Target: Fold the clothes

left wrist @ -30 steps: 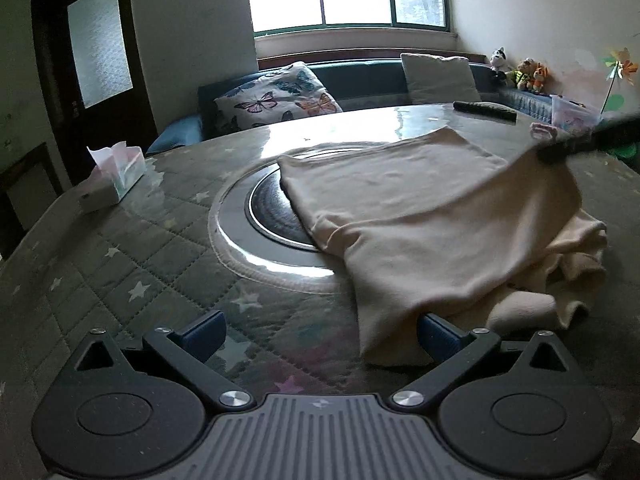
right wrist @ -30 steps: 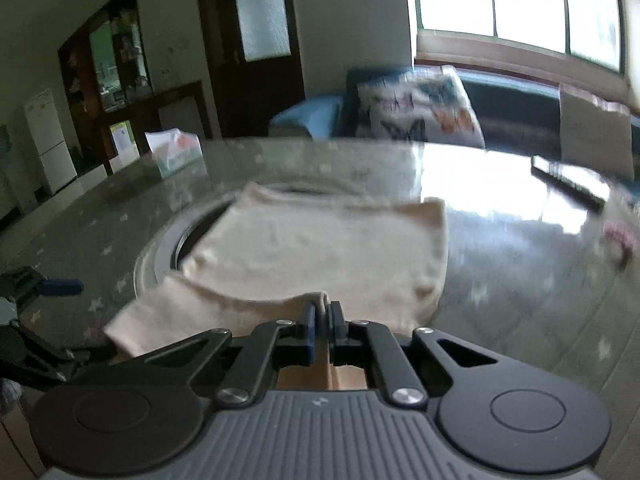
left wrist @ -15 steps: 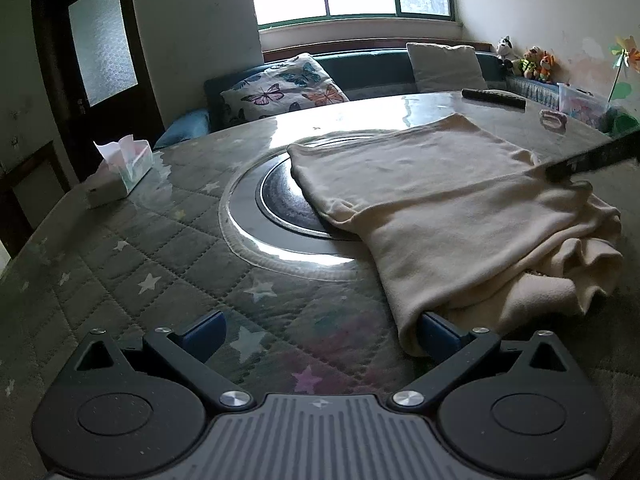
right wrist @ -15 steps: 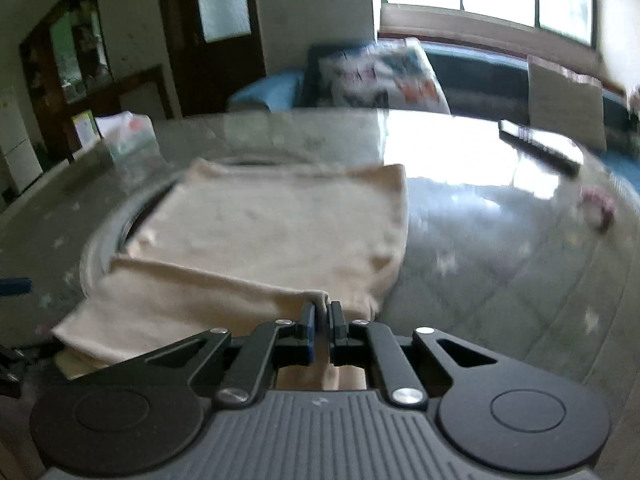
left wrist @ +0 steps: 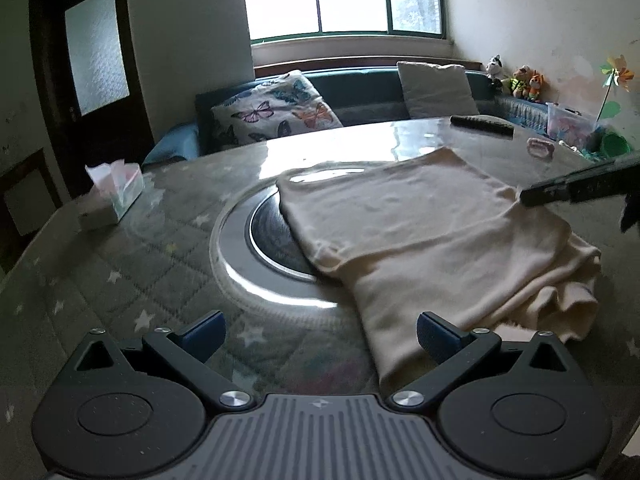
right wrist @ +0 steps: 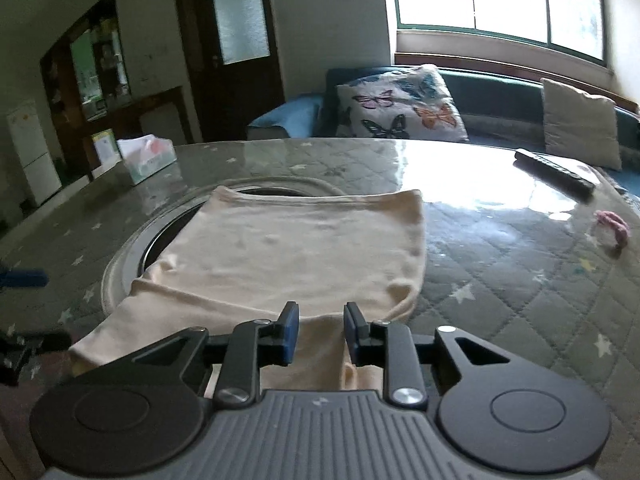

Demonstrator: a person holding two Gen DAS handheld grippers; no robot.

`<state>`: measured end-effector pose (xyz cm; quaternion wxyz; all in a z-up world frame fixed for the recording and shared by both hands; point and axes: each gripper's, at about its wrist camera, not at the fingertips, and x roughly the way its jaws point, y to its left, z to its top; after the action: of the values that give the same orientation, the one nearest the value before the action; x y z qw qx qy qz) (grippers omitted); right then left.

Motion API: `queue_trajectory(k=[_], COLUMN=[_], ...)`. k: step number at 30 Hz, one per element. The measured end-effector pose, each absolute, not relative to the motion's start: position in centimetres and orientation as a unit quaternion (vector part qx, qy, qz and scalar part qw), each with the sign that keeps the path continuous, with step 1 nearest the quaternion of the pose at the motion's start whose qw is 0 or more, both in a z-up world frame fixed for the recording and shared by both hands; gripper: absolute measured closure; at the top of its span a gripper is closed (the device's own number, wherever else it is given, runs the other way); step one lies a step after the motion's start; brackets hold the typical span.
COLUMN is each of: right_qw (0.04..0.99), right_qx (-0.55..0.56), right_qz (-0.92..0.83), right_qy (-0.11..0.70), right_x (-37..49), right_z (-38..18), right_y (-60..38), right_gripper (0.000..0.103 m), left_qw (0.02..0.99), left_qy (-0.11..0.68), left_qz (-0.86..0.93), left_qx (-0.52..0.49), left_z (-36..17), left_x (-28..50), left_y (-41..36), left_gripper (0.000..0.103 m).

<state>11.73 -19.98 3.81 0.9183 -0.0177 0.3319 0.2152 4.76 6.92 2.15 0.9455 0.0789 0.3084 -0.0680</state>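
Note:
A cream garment (left wrist: 424,236) lies partly folded on the round table, its far part over the inset centre plate (left wrist: 264,240). It also shows in the right wrist view (right wrist: 288,256). My left gripper (left wrist: 320,330) is open and empty, low over the table at the garment's near corner. My right gripper (right wrist: 318,330) is open with a small gap between its jaws, just over the garment's folded near edge; it holds nothing. The right gripper's finger shows in the left wrist view (left wrist: 576,188) at the garment's right side.
A tissue box (left wrist: 114,196) stands at the table's left. A dark remote (left wrist: 482,125) and a small pink item (left wrist: 541,147) lie at the far right. A sofa with a butterfly cushion (left wrist: 276,114) is behind the table. The quilted table cover (left wrist: 120,280) has star prints.
My right gripper was shut on the garment's edge, carried it over and has now opened and let it go. The left gripper stayed open and shifted slightly.

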Motion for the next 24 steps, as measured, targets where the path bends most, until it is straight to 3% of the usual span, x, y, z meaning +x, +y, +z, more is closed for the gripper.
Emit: queue_trajectory(k=[15, 17, 19, 24], right_qw=[0.919, 0.915, 0.911, 0.902], right_qx=[-0.035, -0.037, -0.041, -0.050], right_qz=[0.219, 0.236, 0.245, 0.251], right_qy=[0.325, 0.324, 0.328, 0.349], right_x=[10.9, 10.4, 10.1, 9.9], right_z=[3.7, 3.7, 3.2, 1.4], right_y=[-19.9, -19.6, -19.3, -19.1], right_gripper=[0.079, 0.076, 0.063, 0.059], left_qw=[0.934, 0.932, 0.930, 0.928], left_qy=[0.337, 0.343, 0.349, 0.358], left_qz=[-0.077, -0.082, -0.084, -0.089], left_qx=[0.090, 0.088, 0.082, 0.053], left_z=[0.4, -0.1, -0.4, -0.9], left_x=[11.1, 11.5, 11.7, 11.9], left_y=[3.8, 3.5, 3.4, 3.9], left_gripper=[0.000, 0.000, 0.000, 0.000])
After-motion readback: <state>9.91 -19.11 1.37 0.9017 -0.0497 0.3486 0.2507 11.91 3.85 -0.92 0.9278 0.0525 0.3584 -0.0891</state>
